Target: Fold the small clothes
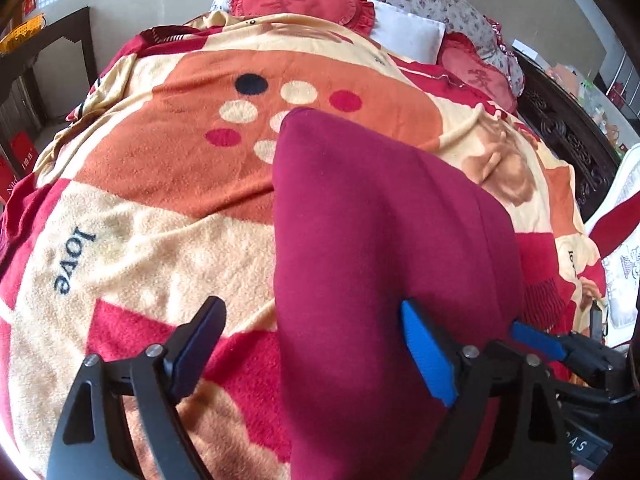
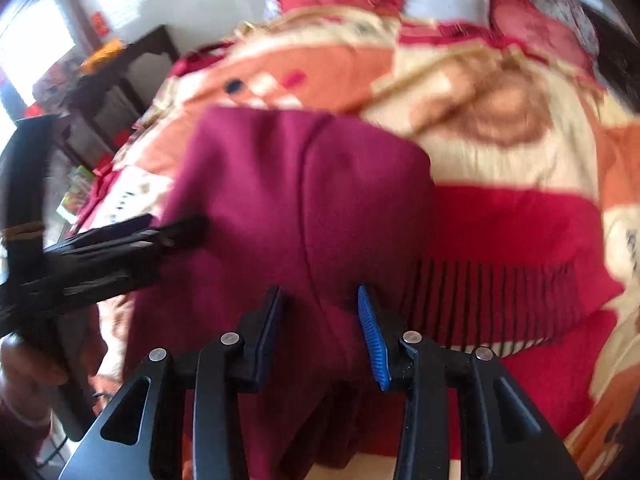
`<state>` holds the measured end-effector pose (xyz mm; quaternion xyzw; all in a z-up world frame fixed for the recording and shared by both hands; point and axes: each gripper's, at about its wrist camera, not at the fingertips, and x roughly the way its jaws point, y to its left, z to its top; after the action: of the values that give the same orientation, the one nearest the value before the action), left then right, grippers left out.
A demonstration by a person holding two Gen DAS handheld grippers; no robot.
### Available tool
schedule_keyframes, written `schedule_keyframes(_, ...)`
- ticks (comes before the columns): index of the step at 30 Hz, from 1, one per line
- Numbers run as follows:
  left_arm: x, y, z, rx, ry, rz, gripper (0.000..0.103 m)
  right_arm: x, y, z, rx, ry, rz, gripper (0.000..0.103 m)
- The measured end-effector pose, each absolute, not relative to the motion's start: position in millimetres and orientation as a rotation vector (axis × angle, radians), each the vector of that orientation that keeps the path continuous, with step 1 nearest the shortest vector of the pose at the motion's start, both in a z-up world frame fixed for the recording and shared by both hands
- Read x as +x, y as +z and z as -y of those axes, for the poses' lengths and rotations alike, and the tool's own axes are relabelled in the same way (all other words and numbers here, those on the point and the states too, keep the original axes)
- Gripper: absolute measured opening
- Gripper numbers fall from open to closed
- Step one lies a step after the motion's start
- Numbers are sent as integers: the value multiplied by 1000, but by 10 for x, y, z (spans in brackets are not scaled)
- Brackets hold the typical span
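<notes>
My left gripper [image 1: 312,344] has its jaws spread wide, one finger on bare blanket to the left and the other pressed against the maroon garment [image 1: 380,240], so it grips nothing that I can see. My right gripper [image 2: 320,320] has its jaws partly closed around a bunched fold of the same garment at its near edge; the cloth fills the gap, so I judge it to be grasping it, though the view is blurred. The maroon garment lies on the bed, on the patterned blanket [image 1: 160,184], running from my jaws toward the far side, and it looks doubled over already, with a seam or fold line down its length. Beyond it, at the far end of the bed, sit red cushions [image 1: 296,0] and a white pillow [image 1: 408,32]. I judge the folding to be partway: one lengthwise fold seems made, and at least a crosswise fold and a smoothing remain.
</notes>
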<state>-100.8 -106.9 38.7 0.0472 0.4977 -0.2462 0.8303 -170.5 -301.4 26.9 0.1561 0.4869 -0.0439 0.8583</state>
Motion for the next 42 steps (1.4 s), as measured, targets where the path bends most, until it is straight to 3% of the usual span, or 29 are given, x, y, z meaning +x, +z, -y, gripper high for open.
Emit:
schedule_keyframes(21,-1331,721,878,128,-515,-960,91,-2285,862,2640,254,-164,-864,20)
schedule_keyframes(31,-1690,923,729,127,-503,-893,91,-2072,306,2638,178,-267,-997,23)
schedule_keyframes(42,-2190,1304,474,163,-516,-758,91,-2592,1019,2554,273,-245,-842,23)
